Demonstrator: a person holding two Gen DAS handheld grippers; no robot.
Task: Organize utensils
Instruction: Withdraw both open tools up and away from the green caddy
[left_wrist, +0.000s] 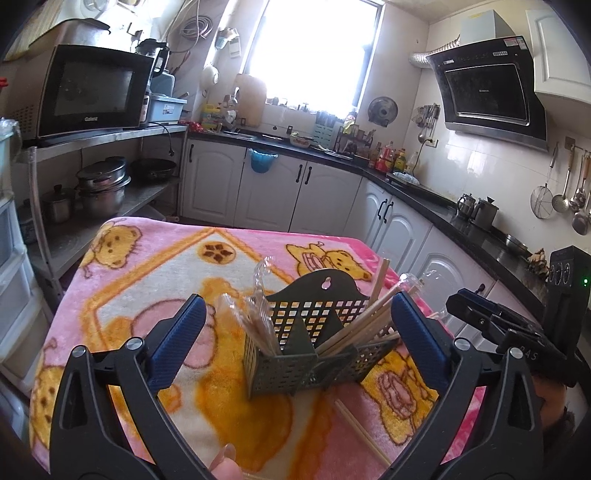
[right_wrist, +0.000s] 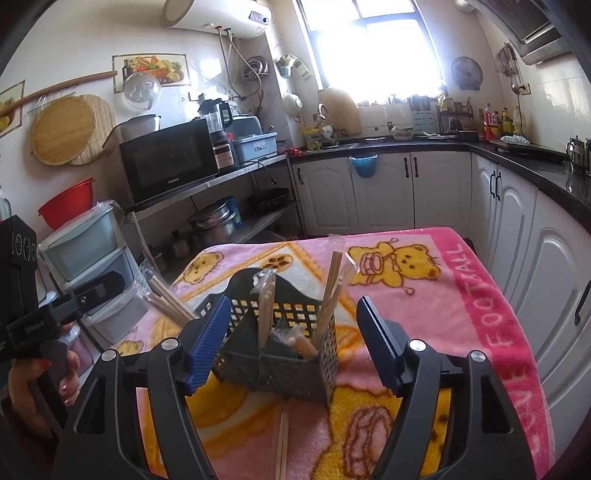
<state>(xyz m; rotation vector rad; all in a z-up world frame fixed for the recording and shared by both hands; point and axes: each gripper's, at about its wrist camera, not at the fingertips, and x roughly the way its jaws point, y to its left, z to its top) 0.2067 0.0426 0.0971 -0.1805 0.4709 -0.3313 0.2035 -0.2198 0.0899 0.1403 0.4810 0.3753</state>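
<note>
Now, stray chopsticks: lie flat on the blanket, just in front of the caddy, long axis running toward the cameras.
Caddy: upright mid-table; wrapped chopsticks stand tilted in its compartments.
Right gripper: jaws apart, nothing pinched; the caddy sits between its fingers, the stray pair below and slightly left of centre.
Left gripper: wide apart, nothing held; stray pair lies low and right of its centre.
Nearer hand: probably the right, though fisheye distortion makes that uncertain.
Coming move: likely drop toward the pair, jaws set across its length.
</note>
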